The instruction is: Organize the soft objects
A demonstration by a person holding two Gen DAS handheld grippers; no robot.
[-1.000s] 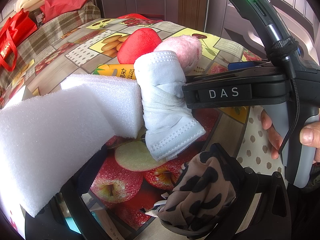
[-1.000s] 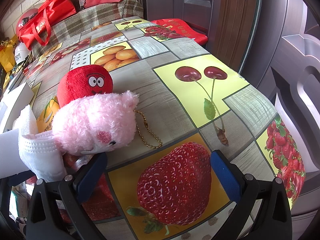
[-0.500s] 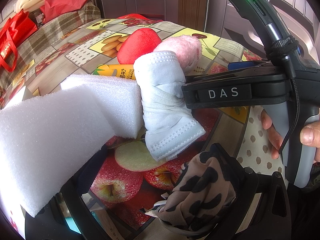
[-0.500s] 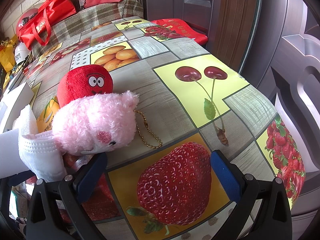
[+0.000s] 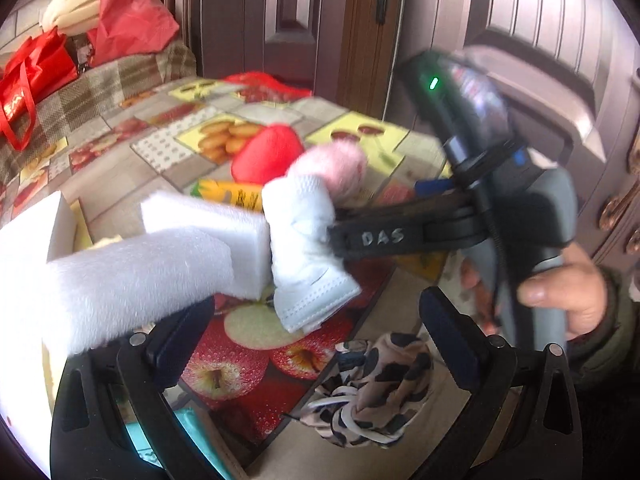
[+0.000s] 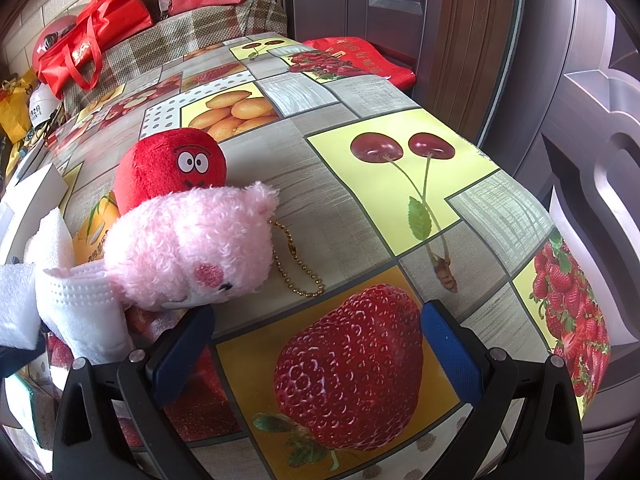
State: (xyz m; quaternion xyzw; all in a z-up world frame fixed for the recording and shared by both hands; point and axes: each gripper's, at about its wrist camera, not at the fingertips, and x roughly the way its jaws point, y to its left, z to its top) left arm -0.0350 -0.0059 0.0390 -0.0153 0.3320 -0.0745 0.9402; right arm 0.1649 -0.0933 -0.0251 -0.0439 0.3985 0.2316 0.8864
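Leopard cloth (image 5: 376,392) lies loose on table (image 6: 360,208) edge between our left gripper (image 5: 316,344) fingers, spread wide, nothing gripped. Right gripper (image 6: 316,336) agape, empty, beside pink plush (image 6: 188,252). Foam (image 5: 132,276), mask (image 5: 308,252) touching.

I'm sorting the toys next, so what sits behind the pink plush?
Directly behind the pink plush sits a red plush ball with cartoon eyes, touching it. The ball's lower front is covered by the pink plush, so anything tucked between them cannot be seen.
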